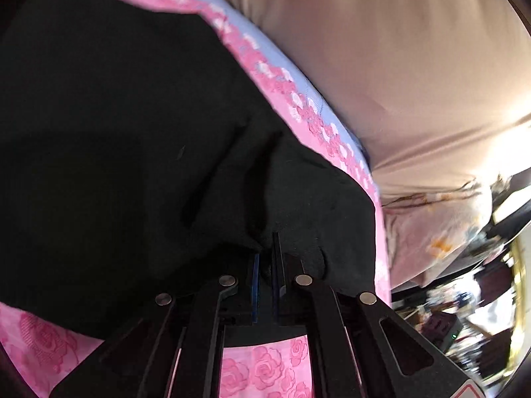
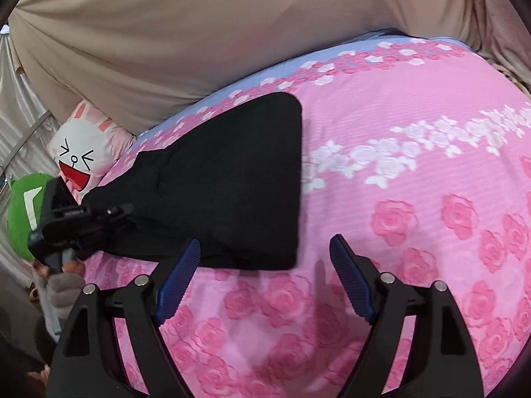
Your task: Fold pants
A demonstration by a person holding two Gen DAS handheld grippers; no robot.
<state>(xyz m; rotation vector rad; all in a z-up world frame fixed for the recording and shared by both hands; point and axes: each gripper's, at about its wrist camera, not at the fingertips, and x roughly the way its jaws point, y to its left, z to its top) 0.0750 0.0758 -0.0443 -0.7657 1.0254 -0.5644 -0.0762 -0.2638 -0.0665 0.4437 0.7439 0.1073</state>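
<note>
The black pants (image 2: 232, 179) lie folded flat on the pink rose bedspread (image 2: 415, 232). In the left wrist view the pants (image 1: 116, 132) fill most of the frame. My left gripper (image 1: 265, 258) is shut on a bunched edge of the pants, and it also shows from outside in the right wrist view (image 2: 109, 219) at the pants' left end. My right gripper (image 2: 265, 252) is open and empty, hovering just above the bedspread at the pants' near right corner, its left finger (image 2: 186, 265) over the cloth's edge.
A beige curtain (image 2: 199, 33) hangs behind the bed. A white rabbit-face pillow (image 2: 83, 152) and a green plush (image 2: 23, 205) lie at the left edge. In the left wrist view a floral pillow (image 1: 441, 222) and room clutter (image 1: 464, 315) sit at the right.
</note>
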